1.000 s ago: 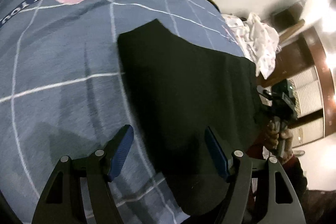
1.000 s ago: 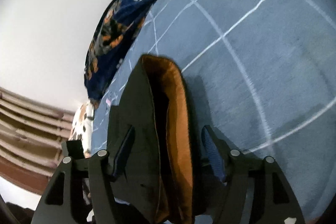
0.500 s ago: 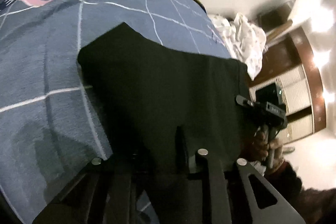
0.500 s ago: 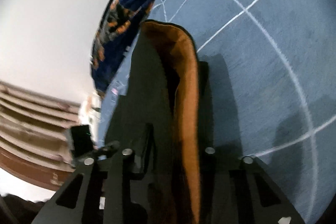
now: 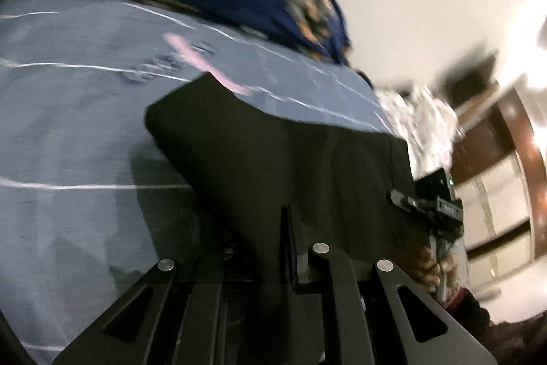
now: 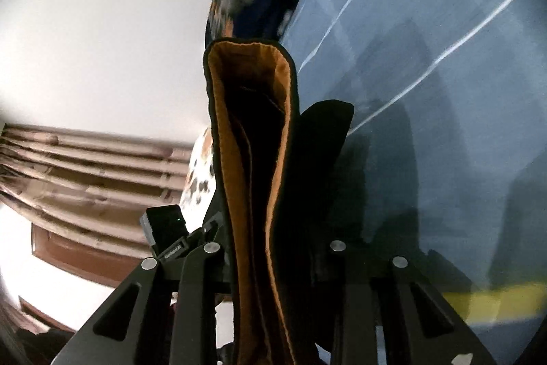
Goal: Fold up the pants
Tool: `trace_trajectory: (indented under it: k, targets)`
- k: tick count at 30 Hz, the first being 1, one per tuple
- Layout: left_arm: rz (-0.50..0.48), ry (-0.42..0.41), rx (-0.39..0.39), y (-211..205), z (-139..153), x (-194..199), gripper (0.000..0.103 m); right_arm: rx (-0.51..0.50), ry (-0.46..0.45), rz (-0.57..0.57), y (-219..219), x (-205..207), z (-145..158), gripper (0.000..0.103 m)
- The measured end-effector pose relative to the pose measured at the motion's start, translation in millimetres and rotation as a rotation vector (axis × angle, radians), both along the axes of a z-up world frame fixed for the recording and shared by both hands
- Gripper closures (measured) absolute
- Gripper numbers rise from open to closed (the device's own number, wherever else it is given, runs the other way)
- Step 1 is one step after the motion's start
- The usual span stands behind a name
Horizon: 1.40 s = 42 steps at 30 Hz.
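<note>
Both grippers clamp the black pants (image 5: 280,159), lifted centre-frame above the blue bedspread (image 5: 68,132); left gripper (image 5: 289,248) pinches only thin edge cloth, which I judge could slip free.

i can make out very little lettering. the blue bedspread (image 5: 85,125) carries dark printed letters beside a pink stripe (image 5: 201,64), too smeared for me to read. the left gripper's camera block (image 6: 167,233), seen from my right wrist view, has a small white label along its lower edge, too tiny to read. no numbers or signs.
</note>
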<state>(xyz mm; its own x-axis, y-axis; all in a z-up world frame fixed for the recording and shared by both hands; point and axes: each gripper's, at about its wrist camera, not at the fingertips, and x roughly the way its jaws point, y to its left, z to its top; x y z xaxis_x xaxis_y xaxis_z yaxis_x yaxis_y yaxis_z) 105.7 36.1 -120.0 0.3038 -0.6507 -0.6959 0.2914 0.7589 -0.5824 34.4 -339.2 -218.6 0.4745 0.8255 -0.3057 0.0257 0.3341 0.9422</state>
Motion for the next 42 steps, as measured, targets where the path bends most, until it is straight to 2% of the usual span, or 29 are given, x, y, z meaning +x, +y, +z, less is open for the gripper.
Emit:
trace_trajectory:
  k: [3,4,6,7,9,11,14,18,21,23,26,28,29,30,31,37,42]
  targets:
    - [0.049,-0.008,0.106,25,-21,-2,0.091,-0.029,0.005,0.061,35,15,-10,0.078]
    - [0.057,0.002,0.117,28,-27,-2,0.086,-0.058,0.012,0.068,41,19,-14,0.078]
    - [0.092,0.028,0.101,35,-43,-3,0.071,-0.057,0.026,0.055,41,22,-22,0.073]
    - [0.102,0.030,0.100,37,-47,-4,0.057,-0.045,0.035,0.048,37,22,-23,0.073]
    - [0.125,0.032,0.052,42,-51,-5,0.049,-0.058,0.045,0.007,25,17,-18,0.068]
    - [0.146,0.023,0.051,43,-49,-6,0.043,-0.084,0.025,-0.064,4,3,-7,0.066]
    - [0.163,0.002,0.076,55,-43,-8,0.042,-0.040,-0.016,-0.130,-24,-19,12,0.066]
    - [0.213,-0.030,0.066,65,-30,-13,0.041,-0.068,-0.055,-0.062,-20,-50,40,0.066]
    - [0.243,-0.041,0.047,70,-20,-17,0.040,-0.111,-0.010,-0.020,-3,-61,37,0.066]
    - [0.244,-0.039,0.037,69,-17,-21,0.034,-0.110,0.008,-0.015,4,-62,29,0.066]
    - [0.217,-0.050,0.050,62,-13,-30,0.033,-0.082,0.033,-0.035,7,-59,17,0.066]
    - [0.189,-0.066,0.084,55,-12,-37,0.033,-0.103,0.037,-0.040,7,-55,15,0.066]
    - [0.178,-0.070,0.097,53,-11,-40,0.033,-0.120,0.047,-0.045,9,-53,16,0.072]
    - [0.171,-0.074,0.110,50,-11,-42,0.032,-0.131,0.048,-0.049,10,-52,17,0.087]
    - [0.171,-0.077,0.118,48,-10,-42,0.032,-0.155,0.050,-0.047,12,-51,19,0.091]
    - [0.183,-0.058,0.109,48,-10,-43,0.032,-0.219,0.047,-0.075,16,-53,25,0.092]
    - [0.186,-0.061,0.098,47,-9,-45,0.030,-0.211,0.052,-0.087,13,-66,28,0.093]
